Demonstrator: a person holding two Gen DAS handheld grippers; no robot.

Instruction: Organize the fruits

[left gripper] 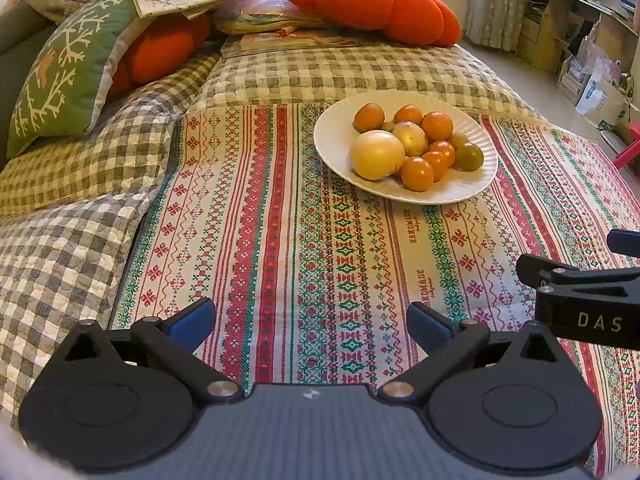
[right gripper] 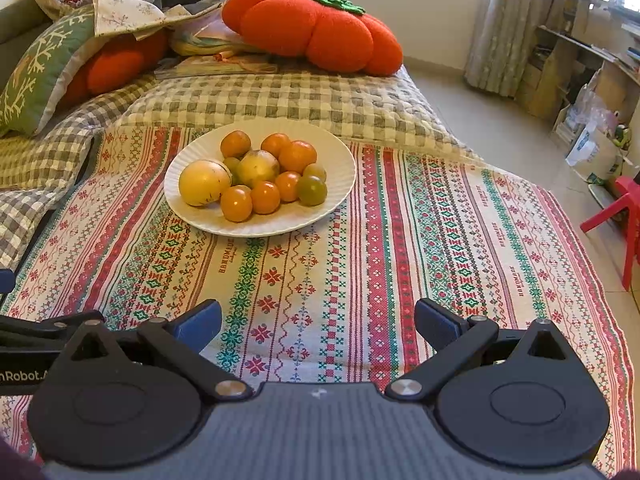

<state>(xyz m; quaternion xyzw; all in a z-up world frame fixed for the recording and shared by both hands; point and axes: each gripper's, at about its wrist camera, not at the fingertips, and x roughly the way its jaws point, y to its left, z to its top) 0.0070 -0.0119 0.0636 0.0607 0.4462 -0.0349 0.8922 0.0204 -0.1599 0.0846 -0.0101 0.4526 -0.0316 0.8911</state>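
Both black two-finger grippers, left and right, spread wide, empty, low over striped embroidered cloth. Orange, yellow, greenish round fruits all heaped on white fluted plate, upper centre. Fits fruits gathered or awaiting sorting.

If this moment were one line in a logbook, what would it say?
left gripper: open, empty | right gripper: open, empty | fruits: all piled on white plate | plate: on striped cloth, ahead of both
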